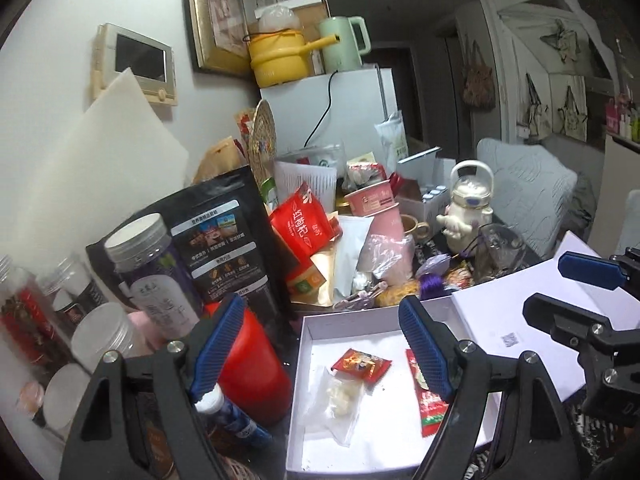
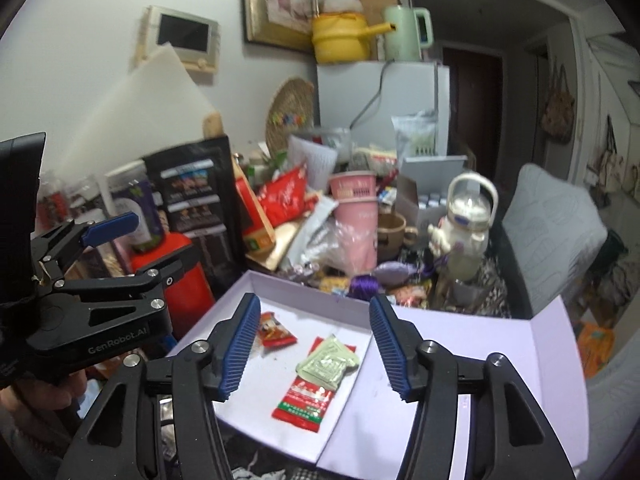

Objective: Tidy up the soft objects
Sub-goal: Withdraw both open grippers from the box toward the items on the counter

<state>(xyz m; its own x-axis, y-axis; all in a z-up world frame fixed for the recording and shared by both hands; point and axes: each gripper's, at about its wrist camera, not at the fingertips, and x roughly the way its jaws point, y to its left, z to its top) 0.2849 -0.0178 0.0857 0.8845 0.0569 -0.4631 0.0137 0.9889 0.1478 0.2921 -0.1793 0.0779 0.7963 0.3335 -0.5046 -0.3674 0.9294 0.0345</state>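
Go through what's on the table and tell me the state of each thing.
White box: open, lid flat beside it.
Green sachet: in the box, lying on the long red packet.
Clear bag: in the box.
Left claw: open, empty.
Right claw: open, empty.

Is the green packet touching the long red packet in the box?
Touching. In the right wrist view the green packet lies on top of the long red packet, overlapping its upper end.

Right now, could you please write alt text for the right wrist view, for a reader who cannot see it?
An open white box holds a long red sachet with a pale green packet lying on it, and a small red packet nearby. The right hand-held gripper hangs open above them, holding nothing. Behind, a cluttered table bears snack bags and cups.
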